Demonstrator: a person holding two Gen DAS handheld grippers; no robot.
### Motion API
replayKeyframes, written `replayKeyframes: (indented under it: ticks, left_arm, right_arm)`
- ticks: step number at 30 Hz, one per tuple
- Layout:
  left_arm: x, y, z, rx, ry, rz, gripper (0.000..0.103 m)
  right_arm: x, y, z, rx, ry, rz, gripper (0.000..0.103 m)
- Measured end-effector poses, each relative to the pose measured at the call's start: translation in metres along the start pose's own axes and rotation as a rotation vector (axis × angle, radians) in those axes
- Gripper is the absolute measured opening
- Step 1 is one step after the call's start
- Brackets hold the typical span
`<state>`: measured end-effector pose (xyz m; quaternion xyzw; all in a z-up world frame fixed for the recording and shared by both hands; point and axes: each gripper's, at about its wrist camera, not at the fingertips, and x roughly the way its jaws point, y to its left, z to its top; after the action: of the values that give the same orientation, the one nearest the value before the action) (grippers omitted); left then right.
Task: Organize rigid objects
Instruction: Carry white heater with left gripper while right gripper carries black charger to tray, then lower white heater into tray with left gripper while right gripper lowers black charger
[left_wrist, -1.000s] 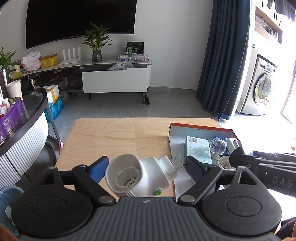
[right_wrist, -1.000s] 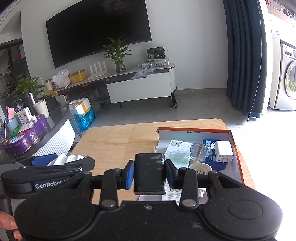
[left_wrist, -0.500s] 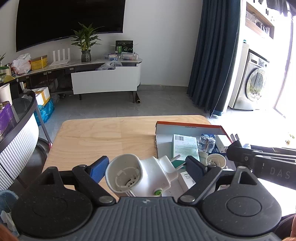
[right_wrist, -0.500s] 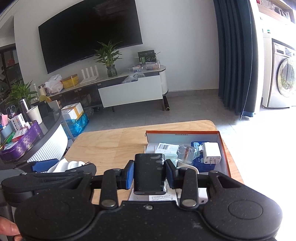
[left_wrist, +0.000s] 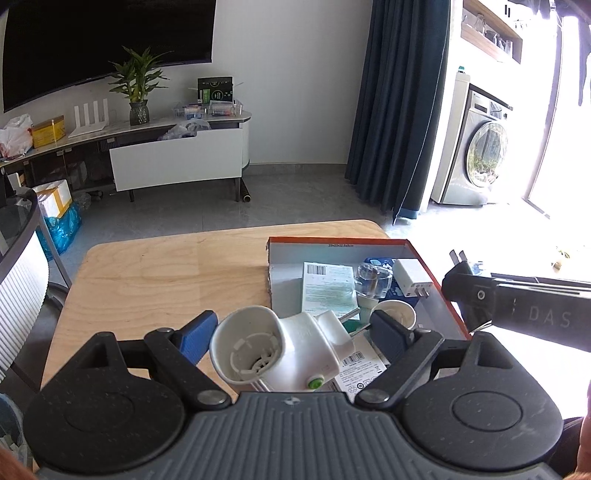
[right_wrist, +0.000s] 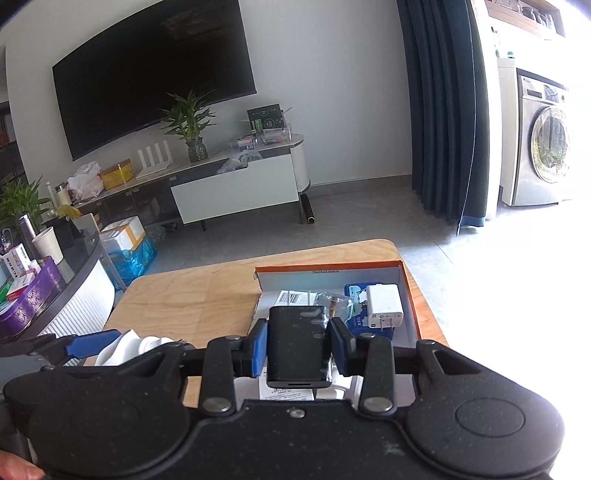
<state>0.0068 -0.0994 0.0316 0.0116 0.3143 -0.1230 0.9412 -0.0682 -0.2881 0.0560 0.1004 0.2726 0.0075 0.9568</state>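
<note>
The left claw (left_wrist: 291, 332) is clamped on a white plug-in lamp socket (left_wrist: 280, 350): a round open cup faces the camera, two metal prongs stick out toward the right pad, and a small green dot sits near its base. The right claw (right_wrist: 298, 345) is pressed tight on a flat black block (right_wrist: 298, 347) with rounded corners and a slot along its near edge.

Ahead of both claws, on a wooden table (left_wrist: 166, 273), lies an open box (left_wrist: 436, 280) with an orange rim. Inside it are a white charger (right_wrist: 382, 305), a clear glass bulb (left_wrist: 373, 281), a green-white leaflet (left_wrist: 327, 284) and a paper cup (left_wrist: 397, 312). The box's near end is under the claws. Left of the box the tabletop is bare wood out to its rounded far corners.
</note>
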Motion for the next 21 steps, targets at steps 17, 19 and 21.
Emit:
replayKeyframes:
  ticks: [17,19,21]
  left_arm:
    - [0.016,-0.030,-0.002,0.050,0.029,-0.074,0.091]
    - [0.018,-0.033,-0.002,0.055,0.034,-0.082,0.091]
    - [0.021,-0.036,-0.004,0.059,0.039,-0.086,0.091]
  right_arm:
    - [0.010,-0.029,0.002,0.035,0.025,-0.048,0.044]
    - [0.011,-0.031,0.003,0.034,0.029,-0.052,0.044]
    - [0.012,-0.033,0.003,0.036,0.033,-0.057,0.044]
